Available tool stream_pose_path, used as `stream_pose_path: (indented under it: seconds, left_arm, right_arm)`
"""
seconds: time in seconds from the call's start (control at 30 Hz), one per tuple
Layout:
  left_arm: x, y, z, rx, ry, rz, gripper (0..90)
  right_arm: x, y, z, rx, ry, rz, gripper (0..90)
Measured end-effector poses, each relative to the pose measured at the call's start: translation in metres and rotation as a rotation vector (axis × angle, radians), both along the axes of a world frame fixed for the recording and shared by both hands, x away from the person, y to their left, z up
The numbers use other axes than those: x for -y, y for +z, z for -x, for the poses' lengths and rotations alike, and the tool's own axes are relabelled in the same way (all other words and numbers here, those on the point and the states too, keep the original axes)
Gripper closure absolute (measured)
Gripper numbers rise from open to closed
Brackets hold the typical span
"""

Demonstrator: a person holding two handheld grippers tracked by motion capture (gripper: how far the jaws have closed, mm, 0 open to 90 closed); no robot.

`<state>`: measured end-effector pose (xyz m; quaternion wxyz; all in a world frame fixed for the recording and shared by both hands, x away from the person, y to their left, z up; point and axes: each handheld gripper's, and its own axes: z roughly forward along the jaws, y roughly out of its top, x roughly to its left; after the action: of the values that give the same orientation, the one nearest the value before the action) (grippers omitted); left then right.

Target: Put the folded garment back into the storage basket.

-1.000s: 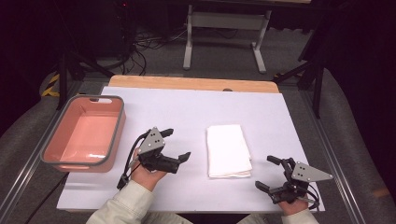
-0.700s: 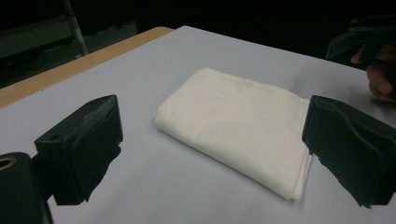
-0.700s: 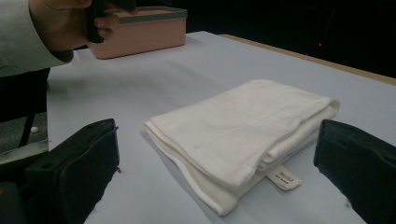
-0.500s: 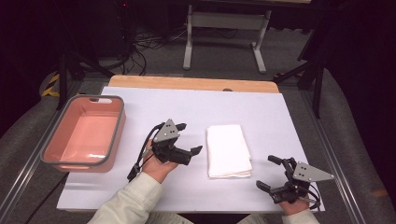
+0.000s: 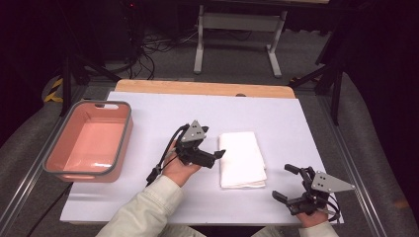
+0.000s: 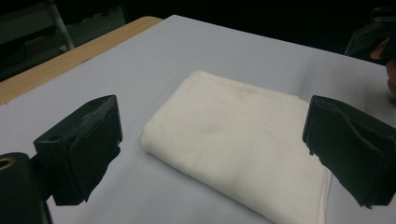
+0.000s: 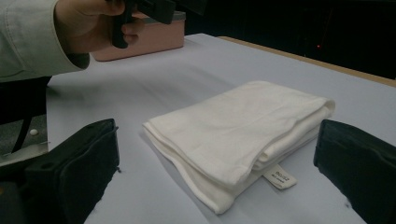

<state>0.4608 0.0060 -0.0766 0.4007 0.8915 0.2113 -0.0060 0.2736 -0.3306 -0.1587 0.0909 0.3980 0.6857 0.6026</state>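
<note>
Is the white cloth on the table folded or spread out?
Folded. The white cloth lies as a compact rectangle with stacked layers along its edge, its label sticking out.

My table [image 5: 163,106] was covered by a pale lilac-white sheet, with a strip of bare wooden edge [image 5: 197,88] showing along its far side; on the sheet, near the middle and a little toward my right, lay a folded white cloth [image 5: 242,159], flat, its layers stacked and its long side running away from me; a small sewn label [image 7: 279,176] stuck out from its folded edge and rested on the sheet; well apart from it, at my left edge, a pink tub with a grey rim [image 5: 123,138] stood upright, partly overhanging the sheet's border; the remaining surface around the cloth was plain sheet.
</note>
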Motion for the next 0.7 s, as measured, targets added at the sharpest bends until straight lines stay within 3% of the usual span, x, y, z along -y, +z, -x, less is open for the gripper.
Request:
stream_pose_path:
  seconds: [0.33,0.5,0.7]
  left_arm:
    - [0.017,-0.012,-0.008,-0.026,0.007,-0.026,7.0]
    - [0.028,-0.020,-0.011,-0.031,0.017,-0.073,9.1]
    - [0.036,-0.030,-0.016,-0.066,0.038,-0.070,8.7]
  right_arm:
    - [0.001,0.000,0.000,0.001,-0.002,-0.004,0.7]
    - [0.002,0.000,0.000,0.002,-0.001,-0.006,0.7]
    - [0.002,0.000,0.000,0.004,0.001,-0.008,0.7]
